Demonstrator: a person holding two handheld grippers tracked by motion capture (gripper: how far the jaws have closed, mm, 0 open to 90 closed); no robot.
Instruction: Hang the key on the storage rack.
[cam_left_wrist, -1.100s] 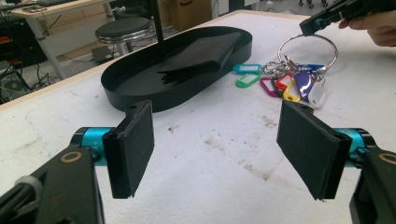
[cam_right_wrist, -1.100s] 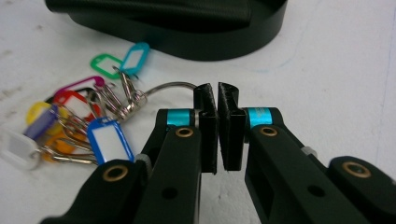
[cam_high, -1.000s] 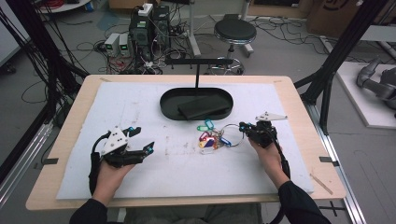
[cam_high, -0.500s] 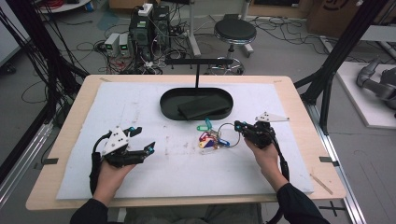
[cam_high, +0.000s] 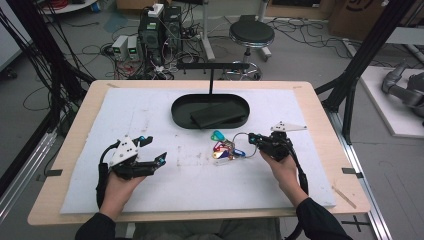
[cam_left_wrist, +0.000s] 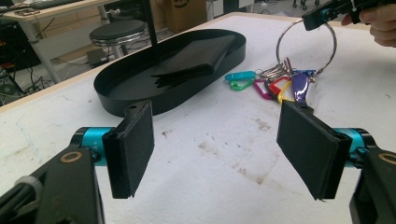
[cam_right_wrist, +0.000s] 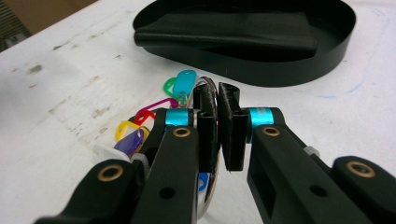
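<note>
The right hand-held gripper (cam_high: 253, 139) has its jaws pressed together on the wire loop of the key ring (cam_left_wrist: 306, 49), pinching it at the top so that the ring stands upright off the desk (cam_high: 320, 165) while the tags hang from its low point and rest on the white surface. In the right gripper view the thin wire runs between the two black pads (cam_right_wrist: 232, 122), which sit almost touching. The bunch lies just to the left of this hand-held gripper as the high view shows it, between the two hands but far closer to the right one; the left hand-held gripper (cam_high: 155, 150) is well apart from it, jaws spread wide with nothing between them, resting low over the desk.

The relation that matters next is likely the one to the black oval tray (cam_high: 179, 114), which lies just beyond the bunch, away from the person, with a flat dark wallet-like item (cam_high: 217, 114) inside. The tray's long axis runs left to right across the desk, so a short carry forward would probably bring the ring over it.

The key ring is a large plain metal loop carrying smaller split rings and a cluster of plastic key tags (cam_high: 225, 148) in teal, green, purple, red, yellow and blue.
</note>
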